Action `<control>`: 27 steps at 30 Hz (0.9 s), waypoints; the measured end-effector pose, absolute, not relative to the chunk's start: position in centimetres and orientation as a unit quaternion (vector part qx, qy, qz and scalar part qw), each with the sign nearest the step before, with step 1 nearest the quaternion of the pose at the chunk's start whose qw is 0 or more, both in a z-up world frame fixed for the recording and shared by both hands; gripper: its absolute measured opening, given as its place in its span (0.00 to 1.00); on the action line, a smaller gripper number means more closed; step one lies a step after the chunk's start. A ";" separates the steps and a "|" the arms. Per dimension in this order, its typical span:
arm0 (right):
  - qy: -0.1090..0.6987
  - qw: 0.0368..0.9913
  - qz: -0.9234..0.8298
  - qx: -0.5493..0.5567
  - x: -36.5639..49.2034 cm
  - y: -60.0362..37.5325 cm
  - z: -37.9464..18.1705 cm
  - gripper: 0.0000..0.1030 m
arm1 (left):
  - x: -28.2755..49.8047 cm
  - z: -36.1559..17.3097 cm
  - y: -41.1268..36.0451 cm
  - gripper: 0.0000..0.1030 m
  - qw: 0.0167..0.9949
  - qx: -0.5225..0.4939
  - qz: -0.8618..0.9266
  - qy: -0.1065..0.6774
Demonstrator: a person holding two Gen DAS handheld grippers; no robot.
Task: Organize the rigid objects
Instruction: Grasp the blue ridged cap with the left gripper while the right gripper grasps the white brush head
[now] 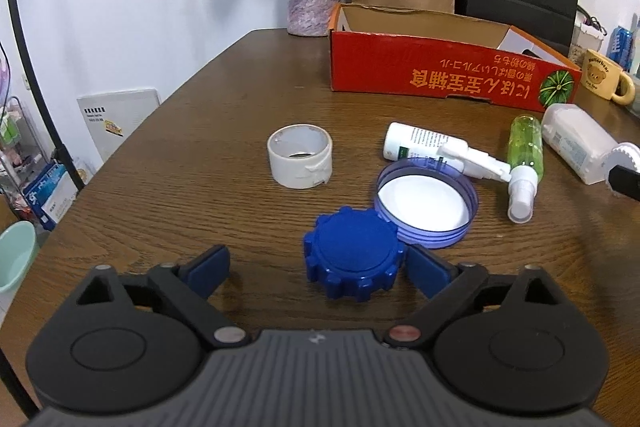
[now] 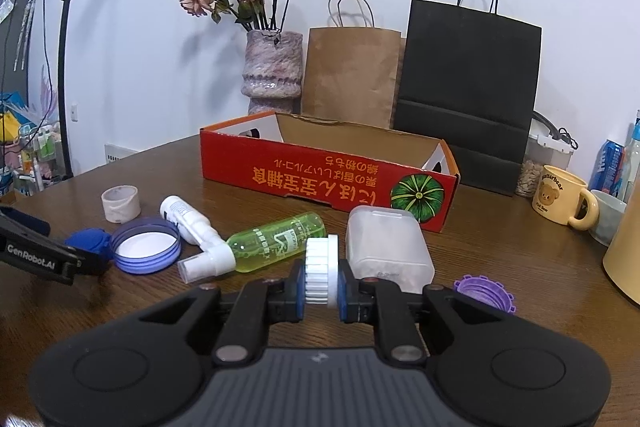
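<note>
The left gripper [image 1: 316, 269] has its jaws spread wide around a dark blue toothed cap [image 1: 354, 253] that sits flat on the wooden table [image 1: 180, 195]. The right pad [image 1: 428, 269] looks to be touching the cap's edge, though the angle makes that hard to confirm; the left pad [image 1: 208, 267] stands clear of it. Overlapping the cap's far side lies a translucent blue lid [image 1: 428, 203], open side up with a white liner. Beyond it rest a roll of white tape [image 1: 300, 161], a white spray bottle [image 1: 424, 143] on its side, and a green spray bottle [image 1: 524, 151] lying beside it.

The right gripper [image 2: 320, 281] is clamped on a white ribbed cap [image 2: 322, 269], held on edge between its 2 blue pads. Just behind it lies a frosted white container [image 2: 386, 247], and a purple toothed cap [image 2: 486, 293] sits on the table to its right.

An open red cardboard box [image 2: 320, 179] stands further back, near a vase [image 2: 272, 71], 2 paper bags and a yellow mug [image 2: 560, 199].
</note>
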State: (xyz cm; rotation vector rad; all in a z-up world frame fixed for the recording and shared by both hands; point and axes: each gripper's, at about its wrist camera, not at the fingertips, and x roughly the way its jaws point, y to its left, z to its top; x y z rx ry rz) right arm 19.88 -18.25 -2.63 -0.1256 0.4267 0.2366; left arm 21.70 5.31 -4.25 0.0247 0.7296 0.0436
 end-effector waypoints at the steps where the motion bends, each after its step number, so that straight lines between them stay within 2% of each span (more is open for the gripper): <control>1: 0.211 0.968 0.117 -0.062 19.9 -18.2 -2.6 0.14 | 21.7 -4.3 5.2 0.88 0.934 0.012 0.019 0.356; 5: 0.211 0.968 0.117 -0.062 19.9 -18.3 -2.6 0.14 | 21.8 -4.3 4.8 0.76 0.937 0.011 0.008 0.349; 9: 0.211 0.969 0.117 -0.061 19.9 -18.3 -2.6 0.14 | 21.3 -4.3 4.2 0.54 0.942 0.016 -0.009 0.335; 27: 0.189 0.975 0.106 -0.055 18.7 -18.2 -1.9 0.14 | 20.1 -3.5 3.6 0.53 0.951 0.027 0.010 0.307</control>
